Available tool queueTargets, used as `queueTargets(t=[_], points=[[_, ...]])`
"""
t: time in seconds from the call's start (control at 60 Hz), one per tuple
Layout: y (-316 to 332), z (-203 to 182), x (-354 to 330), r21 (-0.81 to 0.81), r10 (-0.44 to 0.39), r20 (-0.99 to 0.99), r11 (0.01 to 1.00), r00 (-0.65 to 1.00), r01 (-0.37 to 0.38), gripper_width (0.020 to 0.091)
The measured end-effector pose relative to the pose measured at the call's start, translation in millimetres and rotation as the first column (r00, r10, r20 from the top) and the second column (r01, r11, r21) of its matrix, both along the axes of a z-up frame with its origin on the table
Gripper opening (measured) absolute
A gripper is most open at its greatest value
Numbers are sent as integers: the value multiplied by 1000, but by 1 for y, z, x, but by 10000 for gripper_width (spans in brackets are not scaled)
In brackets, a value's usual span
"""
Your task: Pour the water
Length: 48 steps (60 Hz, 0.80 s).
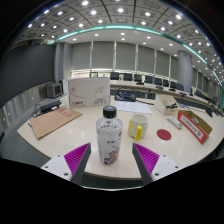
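A flat brown cardboard sheet (52, 121) is seen at about ten o'clock from the gripper (110, 157), lying on the white table (170, 150), with a white printed carton (89, 93) standing beyond it near eleven o'clock. Straight ahead at twelve o'clock stands the clear plastic water bottle with a white cap and a dark label (110, 133), upright on the table. It is placed between the two magenta-padded fingers (76, 155), which are spread wide with a gap visible at either side, so nothing is gripped yet. Just to the right of the bottle, at about one o'clock, a small yellow cup (138, 126) is set, judged to be the receiver for the water. Further right, at two o'clock, a flat red round disc (165, 134) and a red and white box (196, 124) are seen.

Several risks are judged from here. If the jaws are closed off-centre or too high, the bottle may be tipped or pushed into the cup close beside it. The cap appears to be on, so pouring may be blocked. With so small a cup, water could easily be spilled onto the table.
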<state>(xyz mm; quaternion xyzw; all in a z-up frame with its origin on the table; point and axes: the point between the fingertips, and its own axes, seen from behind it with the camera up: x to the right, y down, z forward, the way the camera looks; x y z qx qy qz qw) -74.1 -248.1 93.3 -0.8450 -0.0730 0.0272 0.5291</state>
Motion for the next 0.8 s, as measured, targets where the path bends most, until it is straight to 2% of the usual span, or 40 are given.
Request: queueTargets(t=[0.15,0.217,0.317,0.367,0.417,0.533,0.633,0.8], points=[[45,-20,-16,56,-56,-35,997,998,58,857],[62,-28,-18,75,-75,-49,994,996,78,831],[79,-40,-16,92,-97,-44,991,994,101,703],[87,-38,-14,115,-106,-43,987,993,110,576],[90,-38,-14,124,-110,-48,986,993,115,565],[94,-38,-12,127,-129,-48,983,991,134,468],[95,-36,-25,101,-98,-43,990,994,102,396],[107,-4,-59,120,-25,-86,992,996,35,394]])
